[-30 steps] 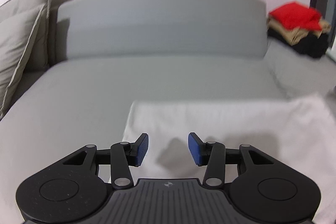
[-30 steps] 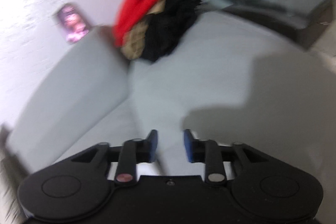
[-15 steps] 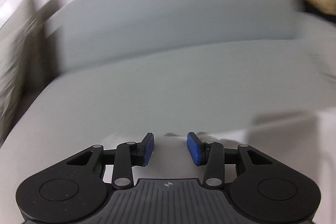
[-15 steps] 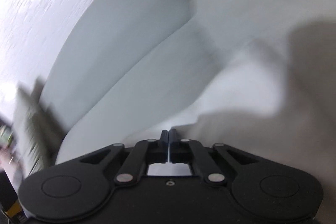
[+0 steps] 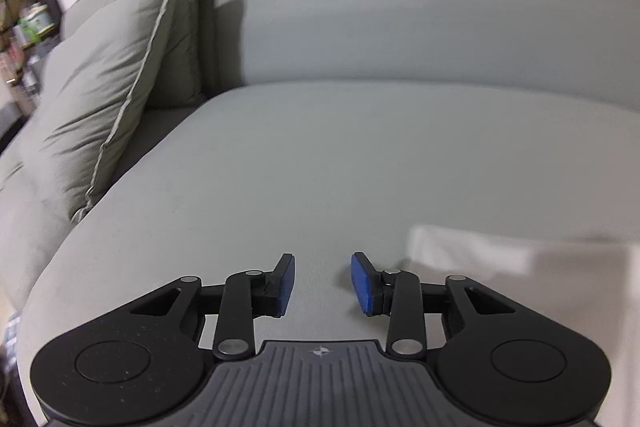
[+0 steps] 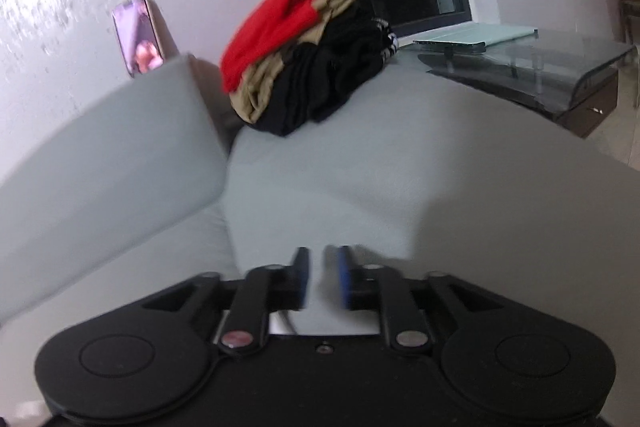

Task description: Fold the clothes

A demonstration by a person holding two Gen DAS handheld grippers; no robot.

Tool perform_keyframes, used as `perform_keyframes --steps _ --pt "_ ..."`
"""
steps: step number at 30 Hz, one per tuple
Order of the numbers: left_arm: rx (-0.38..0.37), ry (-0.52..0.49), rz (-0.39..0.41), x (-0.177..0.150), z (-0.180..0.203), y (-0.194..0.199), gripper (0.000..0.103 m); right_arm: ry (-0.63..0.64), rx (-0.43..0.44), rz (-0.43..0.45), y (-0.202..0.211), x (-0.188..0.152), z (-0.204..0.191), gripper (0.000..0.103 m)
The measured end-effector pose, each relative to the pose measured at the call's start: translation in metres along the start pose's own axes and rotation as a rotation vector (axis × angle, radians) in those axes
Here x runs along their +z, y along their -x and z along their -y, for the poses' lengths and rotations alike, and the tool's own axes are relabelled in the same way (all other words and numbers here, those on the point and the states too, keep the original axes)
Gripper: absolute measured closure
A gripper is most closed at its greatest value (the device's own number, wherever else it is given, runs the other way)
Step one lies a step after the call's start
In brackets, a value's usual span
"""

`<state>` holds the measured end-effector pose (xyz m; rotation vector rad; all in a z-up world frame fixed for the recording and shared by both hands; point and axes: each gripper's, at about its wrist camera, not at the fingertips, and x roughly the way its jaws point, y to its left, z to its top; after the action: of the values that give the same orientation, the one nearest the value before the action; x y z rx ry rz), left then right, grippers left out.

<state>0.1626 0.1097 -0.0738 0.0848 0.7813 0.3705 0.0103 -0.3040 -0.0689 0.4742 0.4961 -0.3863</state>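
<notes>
A white cloth (image 5: 500, 255) lies flat on the grey sofa seat (image 5: 340, 155), its blurred corner just right of my left gripper (image 5: 322, 283). That gripper hovers low over bare seat, open, with nothing between its blue pads. In the right wrist view my right gripper (image 6: 323, 279) points along the seat toward a pile of clothes (image 6: 304, 55) in red, tan and black. Its jaws are opening, a narrow gap shows, and nothing is between them. A sliver of white fabric (image 6: 332, 325) shows under its fingers.
Two grey cushions (image 5: 104, 115) lean at the sofa's left end. The backrest (image 5: 420, 19) runs along the wall, with a phone-like screen (image 6: 138, 37) propped on it. A glass side table (image 6: 532, 63) stands beyond the sofa's right end, under a dark window.
The left gripper has swung left, so the white cloth went from under it to its right and the cushions came into view. The right gripper closed fully, then parted again.
</notes>
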Motion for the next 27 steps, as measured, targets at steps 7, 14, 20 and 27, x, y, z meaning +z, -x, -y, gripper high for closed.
perform_keyframes --steps 7,14,20,27 --pt "-0.141 -0.205 0.036 -0.041 0.023 0.051 0.055 0.138 0.157 -0.185 0.033 -0.021 -0.039 0.064" --pt "0.118 -0.432 -0.160 -0.064 0.027 0.034 0.051 0.445 0.133 -0.465 0.025 -0.074 -0.068 0.053" --pt "0.085 -0.374 -0.126 -0.074 -0.019 0.072 0.051 0.357 0.003 -0.533 0.058 -0.050 -0.014 0.050" --pt "-0.133 -0.236 0.011 -0.096 -0.035 0.141 0.051 0.145 0.183 -0.433 0.119 -0.030 0.013 0.038"
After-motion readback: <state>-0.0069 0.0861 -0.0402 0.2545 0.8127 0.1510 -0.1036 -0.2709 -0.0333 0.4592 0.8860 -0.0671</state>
